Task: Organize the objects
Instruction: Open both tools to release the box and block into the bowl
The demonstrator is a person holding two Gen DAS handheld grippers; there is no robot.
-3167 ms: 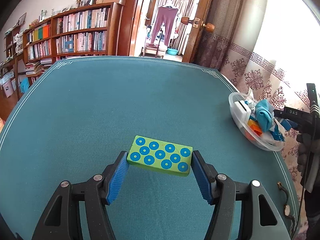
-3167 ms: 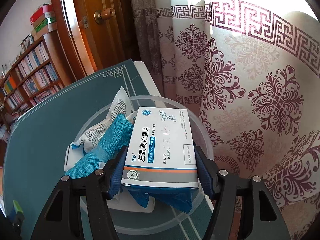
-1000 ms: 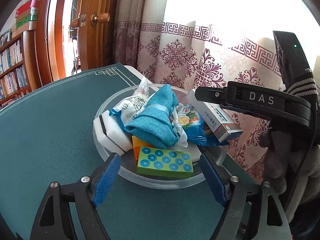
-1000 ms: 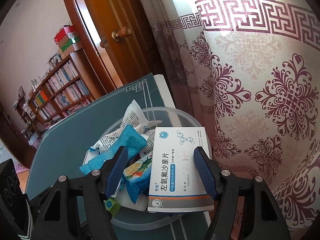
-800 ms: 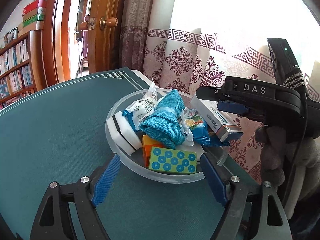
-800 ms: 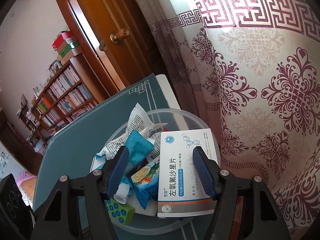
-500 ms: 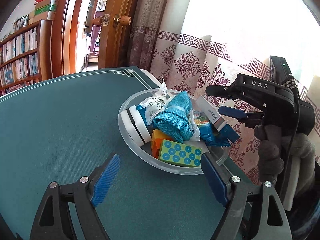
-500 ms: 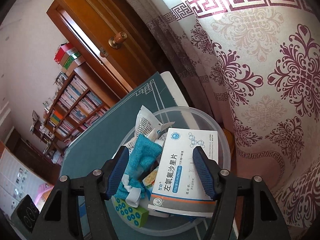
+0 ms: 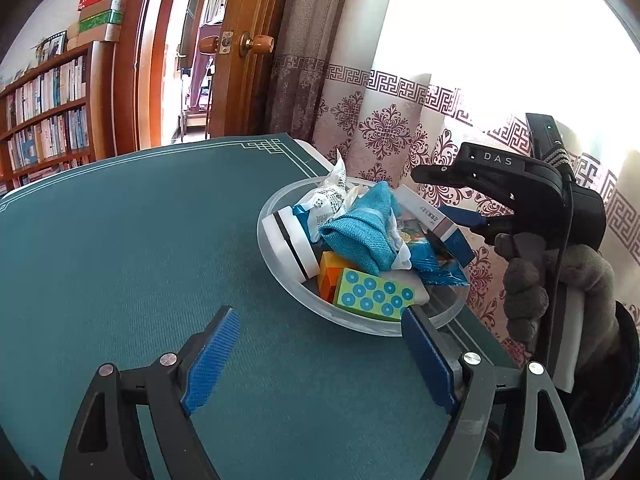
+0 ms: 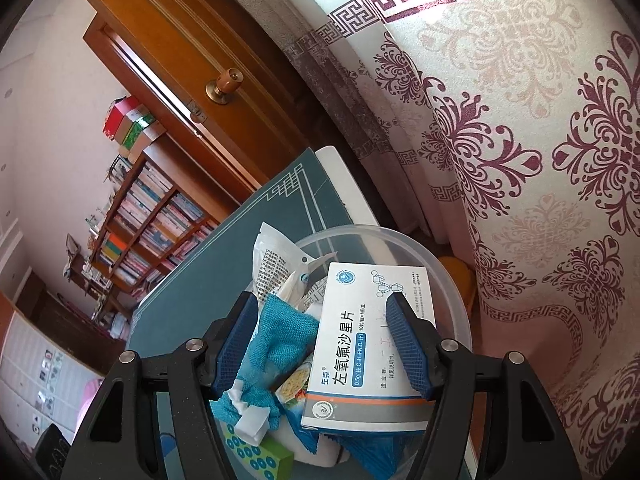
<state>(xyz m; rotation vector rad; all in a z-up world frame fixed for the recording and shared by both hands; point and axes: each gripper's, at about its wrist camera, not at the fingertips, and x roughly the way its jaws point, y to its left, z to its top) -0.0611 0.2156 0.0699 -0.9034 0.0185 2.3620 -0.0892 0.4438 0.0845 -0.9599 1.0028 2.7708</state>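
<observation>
On my green table (image 9: 120, 264) the clear bowl (image 9: 280, 268) sits at the curtain-side corner, heaped, with the green dotted block (image 9: 374, 295) at its near rim. My left gripper (image 9: 320, 354) is spread wide and empty just short of the bowl. My right gripper (image 10: 326, 334) hangs over the white medicine box (image 10: 360, 344) in the bowl, fingers parted and not pressing it.

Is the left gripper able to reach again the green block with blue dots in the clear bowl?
Probably yes. The left gripper has its jaws wide open, and the green block with blue dots lies at the near rim of the clear plastic bowl, uncovered on top, with nothing between them.
</observation>
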